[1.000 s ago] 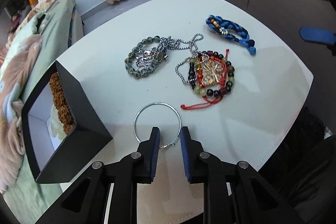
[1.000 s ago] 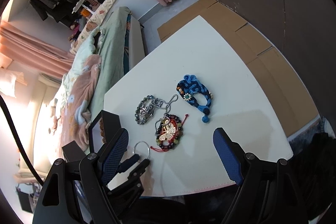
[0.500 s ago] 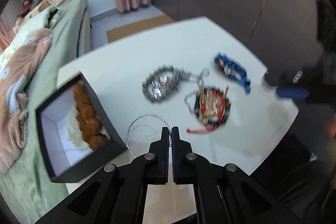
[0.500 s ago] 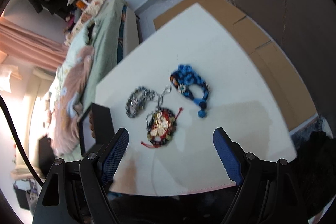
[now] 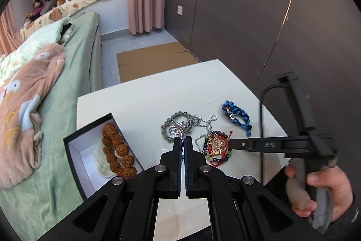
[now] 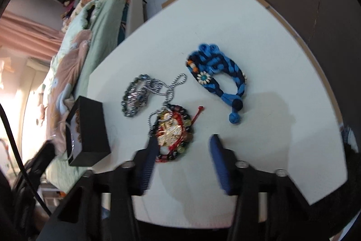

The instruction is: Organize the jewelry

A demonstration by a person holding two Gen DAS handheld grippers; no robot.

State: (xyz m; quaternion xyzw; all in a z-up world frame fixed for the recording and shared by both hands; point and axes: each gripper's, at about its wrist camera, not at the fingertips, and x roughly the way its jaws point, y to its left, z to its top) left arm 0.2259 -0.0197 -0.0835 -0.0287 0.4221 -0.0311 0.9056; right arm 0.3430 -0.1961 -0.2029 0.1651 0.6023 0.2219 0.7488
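The left gripper (image 5: 183, 141), jaws clenched on something unseen, should release over the black box (image 5: 79, 150), while the spread right gripper (image 6: 182, 148) straddles the beaded bracelet (image 6: 173, 132) squarely.

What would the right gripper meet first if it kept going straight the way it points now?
Most likely the table: the open right gripper points at bare tabletop, with the beaded bracelet at its left finger and the blue braid farther ahead. Depth is unclear.

Even daylight, glare far left of the right tongs (image 6: 182, 143); soft shadows on the table (image 6: 259, 37); fisheye-bent, dark corners; right view motion-blurred.
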